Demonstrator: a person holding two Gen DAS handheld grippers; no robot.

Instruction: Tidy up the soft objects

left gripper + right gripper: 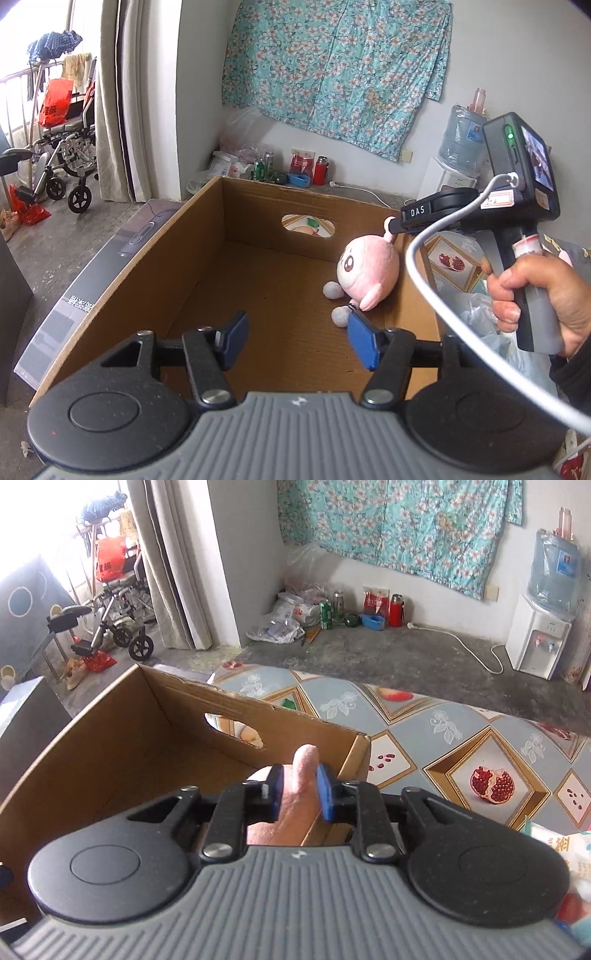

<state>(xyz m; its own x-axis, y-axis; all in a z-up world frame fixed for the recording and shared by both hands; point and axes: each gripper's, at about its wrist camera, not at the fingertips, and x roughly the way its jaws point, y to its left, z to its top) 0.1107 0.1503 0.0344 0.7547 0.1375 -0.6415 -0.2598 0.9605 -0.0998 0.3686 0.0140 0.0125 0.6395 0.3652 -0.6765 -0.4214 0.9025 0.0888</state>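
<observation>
A pink plush toy (pixel 369 267) with grey feet hangs inside an open cardboard box (pixel 207 258), near its right wall. My right gripper (pixel 391 227) is shut on the toy's top ear or stalk and holds it up. In the right wrist view the pink ear (pixel 303 775) is pinched between the blue pads of the right gripper (pixel 300 788), above the box (pixel 110 746). My left gripper (pixel 297 339) is open and empty, hovering over the box's near edge, left of the toy's feet.
The box sits on a table with a fruit-patterned cloth (pixel 461 738). A dark flat carton (pixel 92 288) leans on the box's left side. Plastic bags (pixel 491 325) lie right of the box. A water dispenser (pixel 539 642), cans and a wheelchair (pixel 66 147) stand on the floor beyond.
</observation>
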